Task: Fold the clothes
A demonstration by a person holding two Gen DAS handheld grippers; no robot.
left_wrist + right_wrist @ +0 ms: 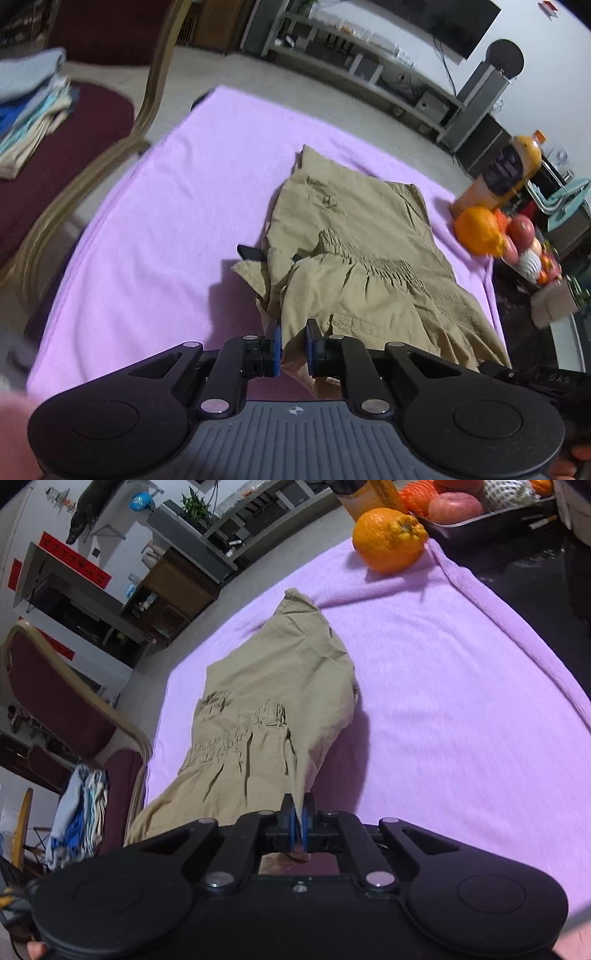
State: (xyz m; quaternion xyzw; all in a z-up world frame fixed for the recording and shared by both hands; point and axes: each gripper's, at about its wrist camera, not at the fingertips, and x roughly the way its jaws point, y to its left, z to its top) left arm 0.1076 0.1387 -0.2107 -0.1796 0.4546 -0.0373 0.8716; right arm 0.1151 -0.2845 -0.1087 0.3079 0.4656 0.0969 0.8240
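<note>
Probably a home living room: wall television (463, 22), media shelf (369, 55), fruit tray (491, 515).

2 black linkage grippers (294, 345) (298, 821), blue pads, silver rivets, ribbed grey base.

Our left gripper (293, 341) tilts downward, jaws pinched on khaki cloth; our right gripper (298, 818) likewise, jaws nearly closed on the cloth.
</note>
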